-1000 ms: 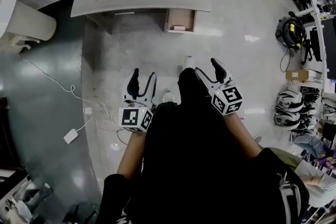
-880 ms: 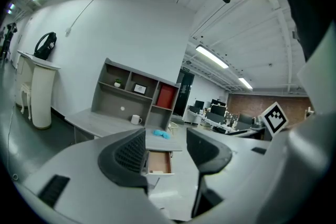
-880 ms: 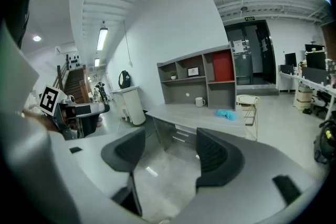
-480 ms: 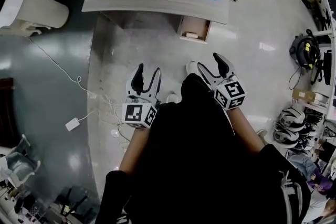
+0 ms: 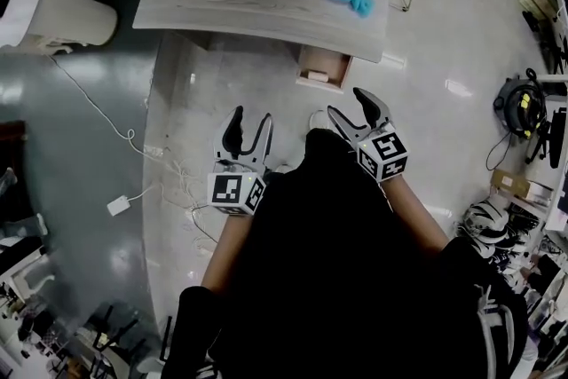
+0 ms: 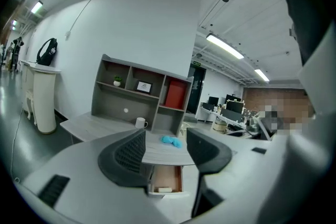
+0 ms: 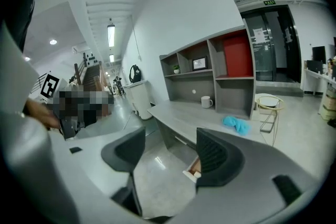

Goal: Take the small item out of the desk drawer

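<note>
Left gripper (image 5: 248,122) and right gripper (image 5: 351,106) are hanging wide open, holding nothing; drawer (image 5: 324,67) is sitting open, so worth approaching squarely, jaws straddling the small item (image 5: 312,76)

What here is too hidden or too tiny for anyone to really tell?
Small item in the drawer: too small and pale to identify, head and left gripper views.
Drawer's inside, right gripper view: mostly behind the right tongs.
Framed picture on the shelf: too small, left gripper view.
</note>
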{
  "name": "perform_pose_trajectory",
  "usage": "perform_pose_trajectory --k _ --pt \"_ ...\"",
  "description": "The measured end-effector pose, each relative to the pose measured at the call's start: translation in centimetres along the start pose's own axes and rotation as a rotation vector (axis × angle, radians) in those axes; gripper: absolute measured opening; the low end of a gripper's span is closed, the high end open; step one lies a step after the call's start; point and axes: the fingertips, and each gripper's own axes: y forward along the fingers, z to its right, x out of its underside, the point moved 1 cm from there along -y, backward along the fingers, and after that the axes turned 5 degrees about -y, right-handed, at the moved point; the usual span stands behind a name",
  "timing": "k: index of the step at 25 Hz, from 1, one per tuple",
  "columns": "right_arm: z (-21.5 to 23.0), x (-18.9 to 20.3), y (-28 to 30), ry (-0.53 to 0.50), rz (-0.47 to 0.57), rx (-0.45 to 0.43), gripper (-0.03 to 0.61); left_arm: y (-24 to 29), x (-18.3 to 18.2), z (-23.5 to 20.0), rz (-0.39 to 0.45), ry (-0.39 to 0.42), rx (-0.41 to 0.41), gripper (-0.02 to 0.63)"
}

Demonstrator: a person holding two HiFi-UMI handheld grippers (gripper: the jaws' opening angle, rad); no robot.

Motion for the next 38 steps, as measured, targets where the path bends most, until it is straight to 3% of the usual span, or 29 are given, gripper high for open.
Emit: perform_pose_trajectory --k 4,13,17,24,38 --pt "3.9 1.2 1.4 0.014 -0.051 -0.021 0.287 3.2 -0.6 0.9 0.011 -0.024 -0.043 0.224" --pt "9.3 4.1 6.4 -0.029 -0.155 -0.111 0.287 9.4 1.2 2.1 -0.052 -0.063 -0.086 0.224" --pt "9.9 6.1 9.5 -0.075 -0.228 -0.172 0.287 10.6 1.5 2.1 -0.063 -0.057 -0.11 0.224" --pt "9.5 10.4 15.3 -0.192 -0.31 -0.208 0.264 10.9 3.9 -0.4 -0.073 -0.128 -0.143 0.224" --pt "9.2 22.3 23.6 -0.392 -0.627 -0.369 0.264 13.4 10.1 -4.7 -0.057 -0.277 -0.208 0.224"
